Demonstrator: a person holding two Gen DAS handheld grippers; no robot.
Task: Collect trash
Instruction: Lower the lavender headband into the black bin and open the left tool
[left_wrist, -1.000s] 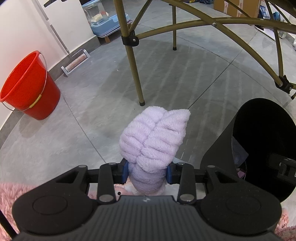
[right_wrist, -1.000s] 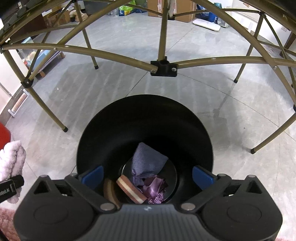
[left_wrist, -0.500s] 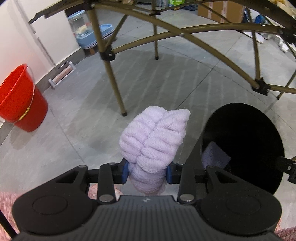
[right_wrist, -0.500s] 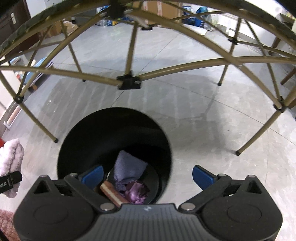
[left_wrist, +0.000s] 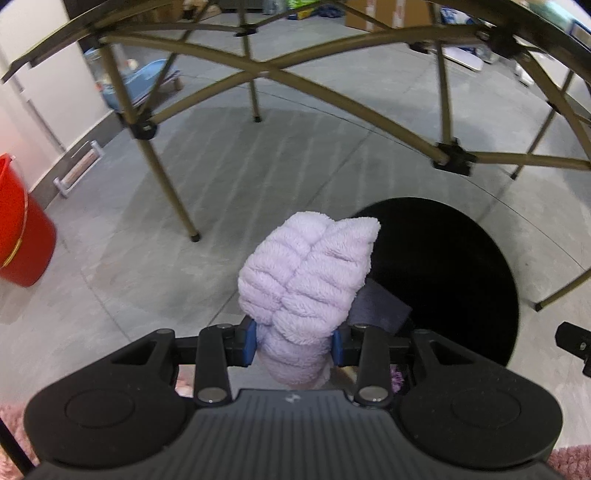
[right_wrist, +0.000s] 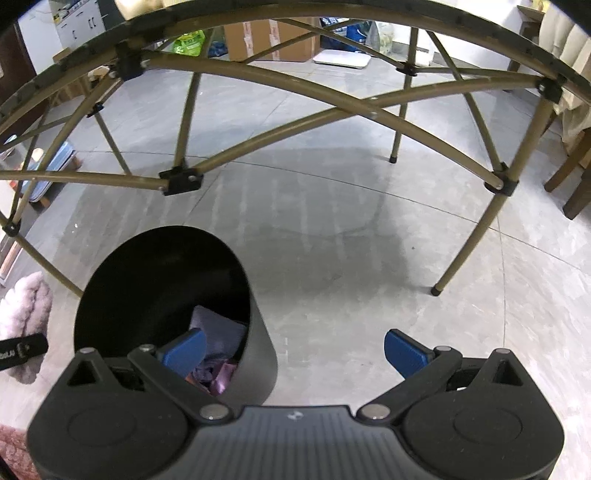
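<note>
the left claw (left_wrist: 291, 345) was pinching a fluffy lilac cloth (left_wrist: 306, 273) between its blue pads, the bundle standing up just beside the near rim of the black bin (left_wrist: 461, 280). the step in hand looked like carrying this piece to the bin; the next move would call for bringing the cloth over the bin's mouth and spreading the pads so it drops in. the cloth was thick, ribbed and plush, rolled into a soft lump. the right claw (right_wrist: 291, 350) was spread wide and held nothing, its left pad over the bin's mouth. inside the bin lay grey-purple fabric (right_wrist: 218, 328) and something shiny purple. beyond the bin stood olive folding table legs (right_wrist: 469, 236) on the grey floor (right_wrist: 332, 240).
</note>
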